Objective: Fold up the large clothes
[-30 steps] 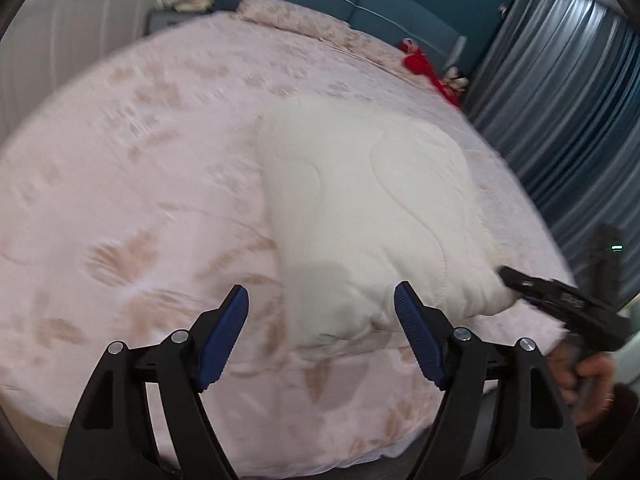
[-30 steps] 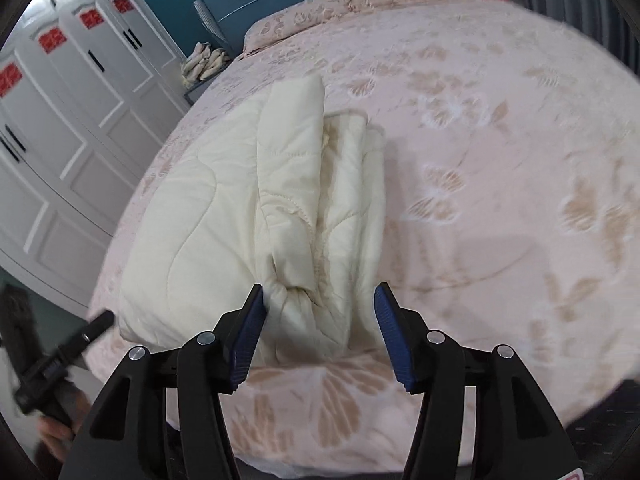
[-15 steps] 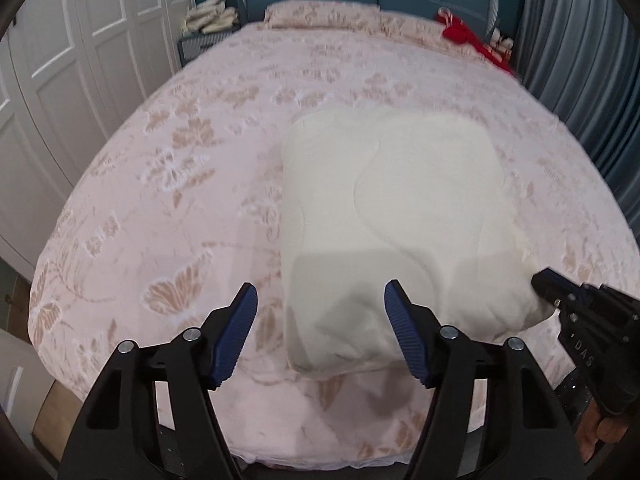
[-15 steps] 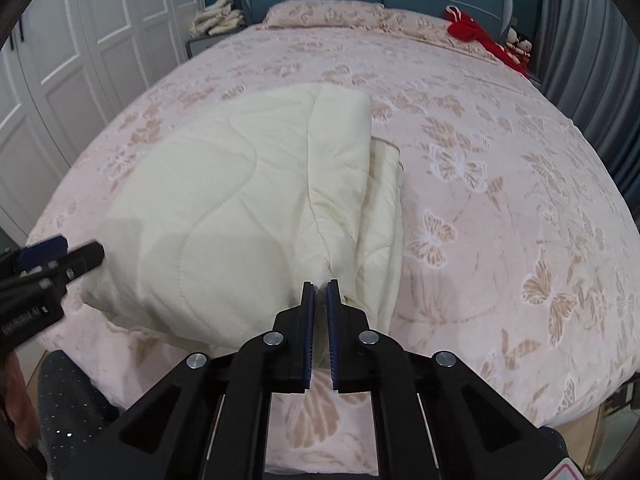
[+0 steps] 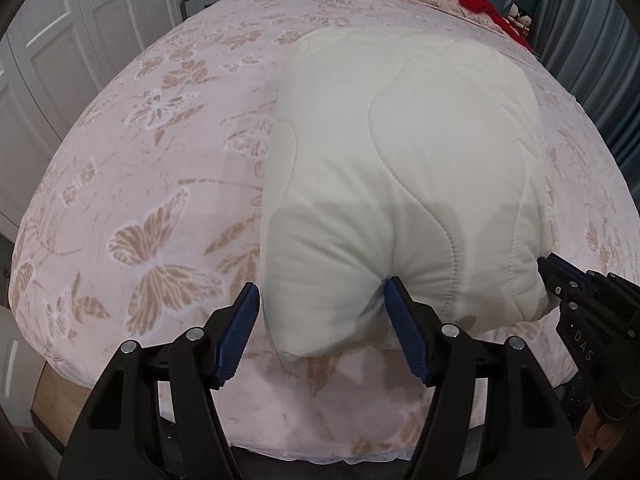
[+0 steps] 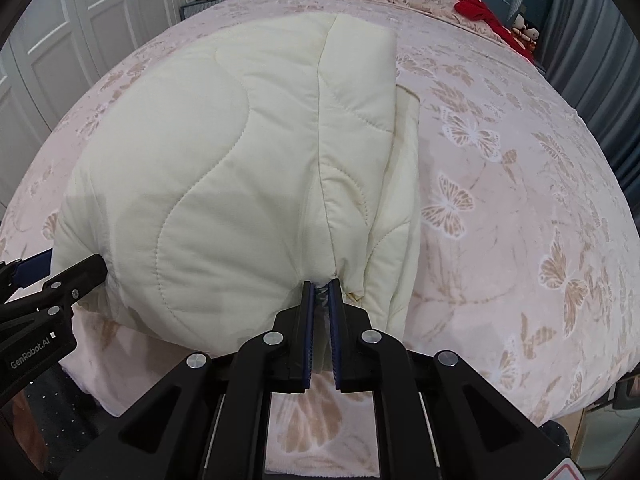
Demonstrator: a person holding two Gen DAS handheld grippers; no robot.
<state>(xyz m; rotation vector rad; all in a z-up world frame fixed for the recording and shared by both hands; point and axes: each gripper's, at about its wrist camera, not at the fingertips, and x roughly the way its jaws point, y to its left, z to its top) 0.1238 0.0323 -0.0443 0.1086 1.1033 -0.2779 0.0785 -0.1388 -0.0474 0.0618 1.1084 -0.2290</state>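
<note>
Left wrist view: the left tongs (image 5: 320,312) stand spread around the near corner of the folded cream quilt (image 5: 400,160) at the bed (image 5: 140,160) edge; right wrist view: the right tongs (image 6: 321,292) pinch its near hem beside bare bedspread.

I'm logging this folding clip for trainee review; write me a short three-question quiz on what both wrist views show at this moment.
1. True or false: the right gripper is shut on the near edge of the cream quilted coat.
2. How do the left gripper's jaws stand? A) shut on cloth B) open around the coat's near left corner C) open and far from the coat
3. Fill in: the coat lies on a pink bedspread printed with ______.

Key: 1 true; 2 B; 3 butterflies.
</note>
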